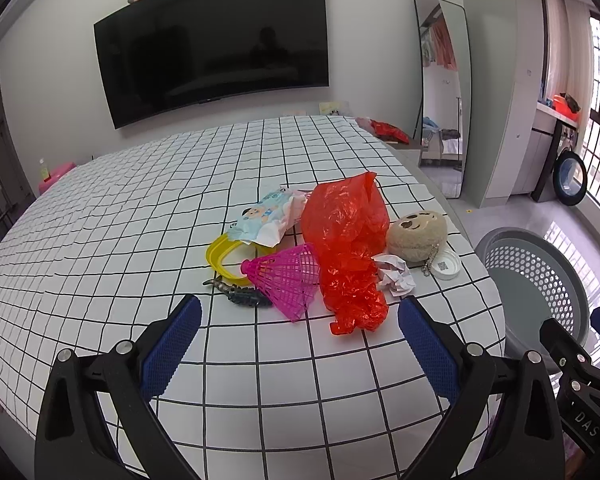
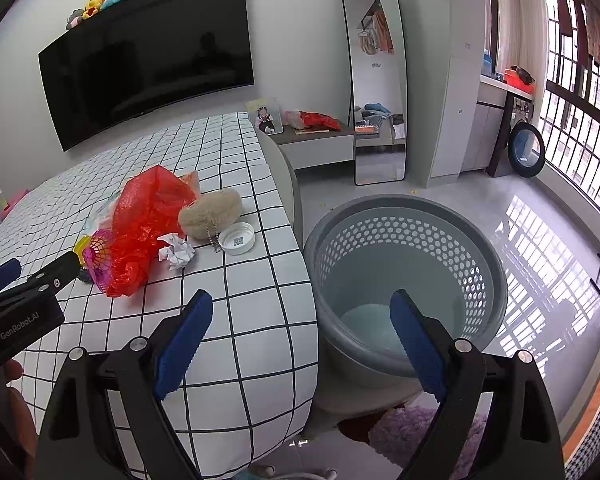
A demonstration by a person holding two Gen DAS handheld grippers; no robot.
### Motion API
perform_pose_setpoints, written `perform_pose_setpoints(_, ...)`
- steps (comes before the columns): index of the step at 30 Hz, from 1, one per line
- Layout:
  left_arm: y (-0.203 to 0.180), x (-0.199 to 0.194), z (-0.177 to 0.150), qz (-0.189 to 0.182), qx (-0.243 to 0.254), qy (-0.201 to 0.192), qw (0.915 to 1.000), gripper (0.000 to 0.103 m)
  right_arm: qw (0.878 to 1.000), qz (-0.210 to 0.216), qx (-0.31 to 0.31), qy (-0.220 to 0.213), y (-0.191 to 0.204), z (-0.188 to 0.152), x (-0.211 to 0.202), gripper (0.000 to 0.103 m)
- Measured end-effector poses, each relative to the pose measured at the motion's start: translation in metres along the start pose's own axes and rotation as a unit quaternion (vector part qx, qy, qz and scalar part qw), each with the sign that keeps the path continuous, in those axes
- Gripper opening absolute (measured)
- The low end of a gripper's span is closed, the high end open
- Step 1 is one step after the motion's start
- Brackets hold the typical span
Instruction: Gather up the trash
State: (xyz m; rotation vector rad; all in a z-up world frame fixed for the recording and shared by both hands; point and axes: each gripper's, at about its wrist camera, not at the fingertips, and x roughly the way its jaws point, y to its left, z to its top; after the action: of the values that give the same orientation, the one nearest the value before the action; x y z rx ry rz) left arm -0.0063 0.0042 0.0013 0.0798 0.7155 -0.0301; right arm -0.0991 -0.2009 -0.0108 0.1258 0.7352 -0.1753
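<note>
A pile lies on the checked bed [image 1: 140, 220]: a red plastic bag [image 1: 346, 240], a crumpled white paper ball [image 1: 394, 278], a wet-wipe packet [image 1: 266, 216], a pink shuttlecock [image 1: 288, 278], a yellow ring [image 1: 222, 258], a dark hair clip [image 1: 242, 296], a white lid [image 1: 446, 266] and a beige plush toy [image 1: 416, 234]. My left gripper [image 1: 300, 308] is open and empty, just short of the pile. My right gripper [image 2: 302, 304] is open and empty, over the bed's edge and the grey perforated basket [image 2: 404, 236]. The bag [image 2: 144, 220] and paper ball [image 2: 176, 254] also show in the right wrist view.
The basket [image 1: 540, 276] stands on the floor right of the bed. A TV [image 1: 212, 44] hangs on the far wall, a standing mirror [image 2: 376, 80] beside a bedside table [image 2: 320, 140]. A purple mat [image 2: 416, 428] lies under the basket.
</note>
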Motion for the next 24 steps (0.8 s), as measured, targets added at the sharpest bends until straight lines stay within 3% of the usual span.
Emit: perform_pose_setpoints(24, -0.0012, -0.0027, -0.0008, -0.001, 0.000, -0.003, 1.0000, 0.097, 1.000, 0.000, 0.001, -0.006, 0.0000, -0.0001, -0.0022, 0.086)
